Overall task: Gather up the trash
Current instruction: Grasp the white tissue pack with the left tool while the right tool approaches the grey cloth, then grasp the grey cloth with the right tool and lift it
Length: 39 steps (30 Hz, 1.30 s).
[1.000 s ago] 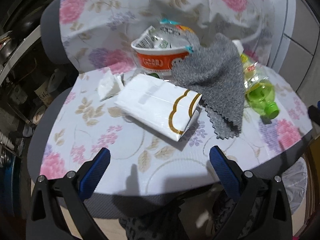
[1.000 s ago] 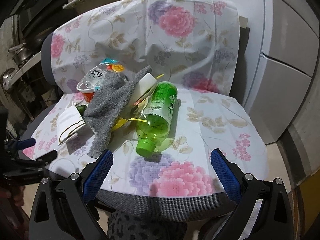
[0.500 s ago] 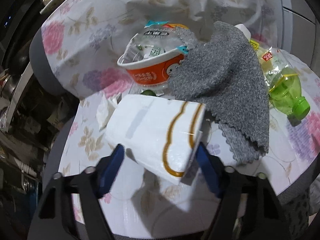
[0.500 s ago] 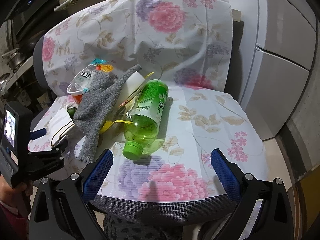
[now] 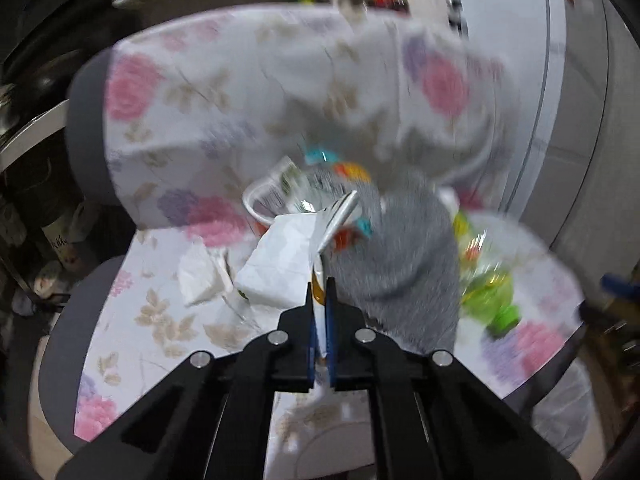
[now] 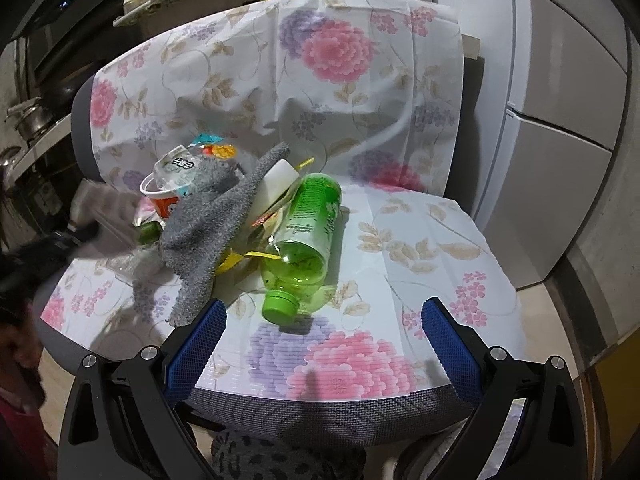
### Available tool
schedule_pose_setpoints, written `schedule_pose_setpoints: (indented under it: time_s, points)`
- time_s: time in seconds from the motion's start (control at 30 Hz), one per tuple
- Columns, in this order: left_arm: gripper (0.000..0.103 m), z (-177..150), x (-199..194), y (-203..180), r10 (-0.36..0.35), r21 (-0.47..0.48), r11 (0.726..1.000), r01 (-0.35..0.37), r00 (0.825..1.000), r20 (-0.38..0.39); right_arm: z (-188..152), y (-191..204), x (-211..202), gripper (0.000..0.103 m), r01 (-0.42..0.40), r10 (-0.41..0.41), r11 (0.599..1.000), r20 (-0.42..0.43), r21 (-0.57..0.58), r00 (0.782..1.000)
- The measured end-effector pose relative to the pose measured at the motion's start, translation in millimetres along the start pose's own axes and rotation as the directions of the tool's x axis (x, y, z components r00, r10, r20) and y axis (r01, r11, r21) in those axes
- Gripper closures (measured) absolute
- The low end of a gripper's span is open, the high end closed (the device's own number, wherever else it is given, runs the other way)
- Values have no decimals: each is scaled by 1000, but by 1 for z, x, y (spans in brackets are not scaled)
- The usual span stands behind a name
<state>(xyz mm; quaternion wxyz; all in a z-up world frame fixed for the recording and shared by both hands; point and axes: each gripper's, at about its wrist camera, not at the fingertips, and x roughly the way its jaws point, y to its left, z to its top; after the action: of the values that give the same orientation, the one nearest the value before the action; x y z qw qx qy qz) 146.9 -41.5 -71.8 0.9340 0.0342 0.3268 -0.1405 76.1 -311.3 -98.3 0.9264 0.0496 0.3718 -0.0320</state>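
Tissue pack (image 5: 280, 264), white with a gold trim line, is pinched at its near edge by the left gripper (image 5: 319, 300); the jaws are closed on the pack's thin wrapper end, with almost no gap between the blue pads. In the left wrist view the pack extends from the fingertips toward the upper left of centre, its long axis running diagonally away from the gripper, and its far end appears raised off the floral seat cover (image 5: 160, 320), though motion blur leaves this uncertain. A crumpled tissue (image 5: 200, 276) lies just beside the pack, to its left. Behind the pack stands the orange noodle cup (image 5: 260, 204), stuffed with wrappers, and to the right the grey cloth (image 5: 400, 264) drapes over other items.

Right gripper (image 6: 324, 344) holds nothing, its jaws spread wide at the lower edge of the right wrist view. Directly ahead of it, at centre frame, lies the green bottle (image 6: 308, 228) on its side, cap toward the gripper and base toward the upper right; its long axis runs almost along the line in which the gripper points. The grey cloth sits to the bottle's left, touching the yellow wrapper (image 6: 240, 258) beneath it. The left gripper shows only as a blurred dark shape at the left edge of this view.

Judged from this layout, the bottle is the right hand's nearer target, and a grasp would need to straddle its neck or body across the axis.
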Motion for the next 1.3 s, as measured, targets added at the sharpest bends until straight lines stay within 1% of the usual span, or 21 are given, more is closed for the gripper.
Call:
schedule_pose_setpoints:
  time_s: [0.13, 0.17, 0.23, 0.3, 0.4, 0.47, 0.5, 0.57, 0.6, 0.67, 0.7, 0.73, 0.77, 0.8, 0.87, 0.9, 0.93, 1.0, 1.1, 1.23, 1.3]
  points:
    - [101, 2, -27, 19, -55, -78, 995, 58, 998, 43, 2, 9, -3, 6, -19, 19, 1000, 17, -5, 1000]
    - [101, 1, -30, 22, -63, -91, 994, 67, 997, 45, 3, 11, -3, 6, -38, 38, 999, 29, -2, 999]
    - [101, -5, -38, 27, -83, -124, 988, 89, 995, 49, 5, 15, -4, 6, -79, 79, 997, 54, -2, 995]
    - [101, -12, -44, 32, -98, -147, 983, 106, 994, 58, 7, 21, -2, 6, -81, 82, 997, 64, -11, 995]
    - [101, -19, -45, 37, -87, -161, 982, 96, 994, 61, 10, 32, 8, 6, -77, 79, 996, 39, -44, 996]
    - [101, -24, -43, 38, -91, -166, 981, 99, 994, 55, 11, 35, 14, 6, -77, 79, 996, 27, -52, 997]
    - [101, -25, -40, 40, -95, -172, 980, 102, 994, 47, 10, 35, 17, 7, -76, 77, 996, 21, -44, 997]
    - [101, -28, -37, 43, -97, -177, 979, 102, 995, 36, 10, 30, 24, 8, -101, 101, 995, 11, -14, 995]
    - [101, -30, -34, 43, -93, -179, 979, 97, 995, 30, 11, 26, 30, 11, -113, 113, 994, 5, 4, 994]
    - [101, -31, -30, 43, -91, -179, 979, 94, 996, 21, 11, 20, 36, 11, -107, 107, 994, 4, 25, 994]
    - [101, -32, -27, 43, -91, -178, 980, 92, 996, 16, 11, 16, 39, 14, -108, 108, 994, 5, 31, 994]
    - [101, -31, -24, 43, -88, -177, 980, 89, 996, 13, 13, 14, 40, 29, -108, 107, 994, 7, 34, 994]
    - [101, -31, -22, 43, -86, -177, 980, 86, 996, 10, 14, 12, 41, 35, -104, 104, 994, 7, 38, 995]
    - [101, -31, -21, 42, -84, -178, 980, 85, 996, 9, 16, 9, 44, 38, -103, 103, 994, 4, 48, 995]
    - [101, -29, -17, 42, -81, -180, 980, 82, 997, 9, 21, 10, 49, 44, -129, 129, 991, 0, 44, 992]
    - [101, -28, -16, 42, -78, -181, 980, 79, 997, 12, 25, 14, 51, 52, -138, 138, 990, 1, 28, 990]
    - [101, -27, -14, 42, -76, -181, 980, 78, 997, 13, 28, 17, 51, 55, -146, 146, 989, 7, 13, 989]
    - [101, -25, -12, 42, -73, -182, 980, 75, 997, 14, 35, 29, 56, 57, -186, 187, 982, 17, -29, 982]
    - [101, -23, -7, 44, -70, -186, 980, 70, 998, 9, 45, 48, 67, 56, -225, 228, 971, 18, -81, 974]
    - [101, -21, -1, 48, -63, -191, 980, 63, 998, 6, 61, 60, 93, 56, -242, 242, 968, -5, -74, 970]
    - [101, -20, 2, 51, -61, -198, 978, 60, 998, 4, 69, 64, 110, 56, -225, 224, 972, -20, -64, 974]
